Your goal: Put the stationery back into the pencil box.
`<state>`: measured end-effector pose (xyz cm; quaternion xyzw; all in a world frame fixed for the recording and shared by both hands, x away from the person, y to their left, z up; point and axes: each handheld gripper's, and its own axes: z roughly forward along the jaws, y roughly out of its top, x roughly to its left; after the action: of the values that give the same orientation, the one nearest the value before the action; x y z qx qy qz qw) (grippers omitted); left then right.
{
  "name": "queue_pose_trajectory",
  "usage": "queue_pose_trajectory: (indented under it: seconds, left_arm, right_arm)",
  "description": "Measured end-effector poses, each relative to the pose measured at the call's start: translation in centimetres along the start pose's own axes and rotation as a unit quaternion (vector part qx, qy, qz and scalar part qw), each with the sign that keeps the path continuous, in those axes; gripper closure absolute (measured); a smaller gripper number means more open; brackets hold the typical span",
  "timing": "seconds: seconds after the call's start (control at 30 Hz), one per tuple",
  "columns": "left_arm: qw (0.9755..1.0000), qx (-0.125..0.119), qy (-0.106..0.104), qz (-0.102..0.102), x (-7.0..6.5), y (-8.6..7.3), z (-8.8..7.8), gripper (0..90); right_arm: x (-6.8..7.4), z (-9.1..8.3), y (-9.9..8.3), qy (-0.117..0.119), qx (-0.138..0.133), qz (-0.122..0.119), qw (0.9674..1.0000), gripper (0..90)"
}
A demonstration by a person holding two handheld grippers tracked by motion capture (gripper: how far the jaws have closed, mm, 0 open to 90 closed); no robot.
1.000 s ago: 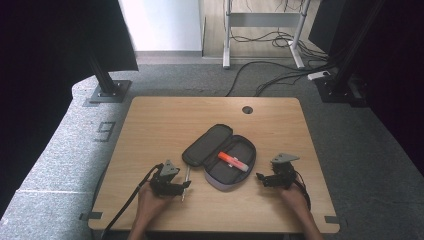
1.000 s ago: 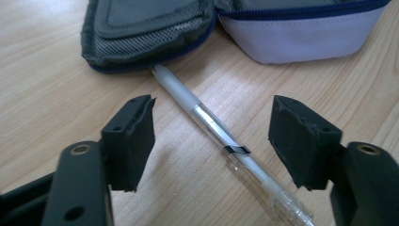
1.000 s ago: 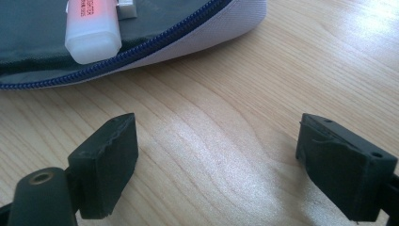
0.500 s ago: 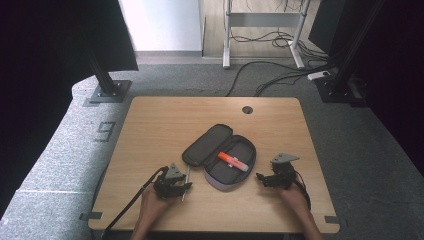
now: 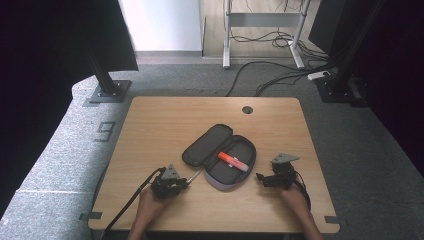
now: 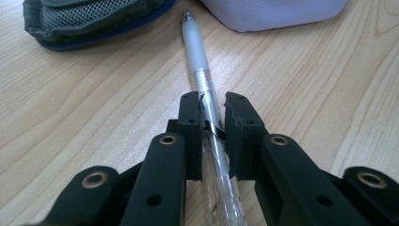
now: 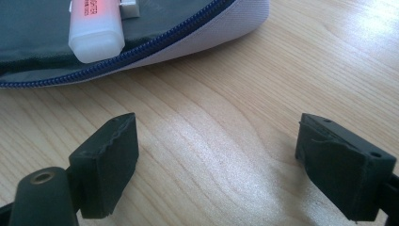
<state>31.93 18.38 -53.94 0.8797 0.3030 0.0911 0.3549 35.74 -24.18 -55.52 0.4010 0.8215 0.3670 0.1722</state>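
Observation:
A clear pen with a frosted grip lies on the wooden table, its tip toward an open grey pencil case. My left gripper has just been closing on the pen, and its pads now press the barrel from both sides. From above, the left gripper sits left of the case with the pen poking out ahead of it. An orange-red marker lies inside the case. My right gripper rests right of the case, open, with bare table between its jaws.
The case's zipped rim and the marker's white cap lie just ahead of the right gripper. A cable hole sits near the table's far edge. Black stands and floor cables surround the table.
The left gripper's jaws have drawn together around the pen. Both hands have stayed where they were, and the case and marker have not moved.

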Motion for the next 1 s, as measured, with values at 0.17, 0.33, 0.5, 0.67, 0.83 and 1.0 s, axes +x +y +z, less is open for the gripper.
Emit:
queue_pose_trajectory:
  seconds: [0.17, 0.33, 0.5, 0.67, 0.83, 1.0]
  left_arm:
    - [0.9999, 0.007, -0.005, 0.009, -0.2, 0.0, -0.2, 77.8]
    - [0.9999, 0.008, -0.01, 0.012, -0.5, -0.1, -0.6, 77.9]
    - [0.9998, 0.008, -0.014, 0.01, -0.9, -0.3, -1.2, 78.0]
    - [0.9998, 0.001, -0.018, 0.009, -1.2, -0.4, -2.0, 78.1]
    - [0.9995, -0.025, -0.019, 0.005, -1.0, -0.3, -3.2, 89.7]
    - [0.9995, -0.022, -0.021, 0.004, -0.9, -0.3, -3.6, 89.7]
  right_arm:
    - [0.0, 0.0, 0.0, 0.001, 0.0, -0.001, 1.0, 13.5]
    - [0.0, -0.1, -0.1, 0.0, 0.0, -0.001, 1.0, 13.5]
    - [0.0, -0.1, -0.1, 0.0, 0.0, -0.001, 1.0, 13.6]
    - [0.0, -0.1, -0.1, 0.0, 0.0, -0.001, 1.0, 13.5]
    - [0.0, -0.1, -0.1, 0.0, 0.0, -0.002, 1.0, 13.5]
    - [0.0, -0.1, -0.1, -0.001, 0.0, -0.001, 1.0, 13.5]
